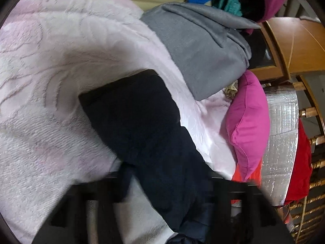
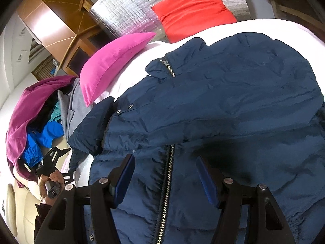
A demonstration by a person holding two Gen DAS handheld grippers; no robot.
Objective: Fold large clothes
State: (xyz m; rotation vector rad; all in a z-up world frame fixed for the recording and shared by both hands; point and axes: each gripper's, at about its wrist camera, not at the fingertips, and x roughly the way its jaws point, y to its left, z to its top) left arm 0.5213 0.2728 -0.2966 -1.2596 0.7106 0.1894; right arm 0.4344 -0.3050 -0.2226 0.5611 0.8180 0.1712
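Observation:
A navy puffer jacket [image 2: 223, 111] lies on the pale pink blanket [image 2: 132, 77] of a bed, zipper up, one sleeve folded across its chest. My right gripper [image 2: 165, 174] is open just above the jacket's lower front, one finger on each side of the zipper. In the left wrist view the jacket's sleeve [image 1: 142, 126] runs from the blanket [image 1: 61, 81] back between my left gripper's blurred dark fingers [image 1: 97, 199]. The left gripper also shows in the right wrist view [image 2: 54, 154], held in a hand at the jacket's left side; its grip is not visible.
A grey folded garment [image 1: 199, 46] and a heap of purple, blue and teal clothes [image 2: 36, 118] lie at the bed's side. A pink pillow [image 2: 113, 65] and a red pillow [image 2: 193, 10] rest near a silver foil panel [image 2: 126, 12]. Wooden furniture [image 1: 294, 44] stands behind.

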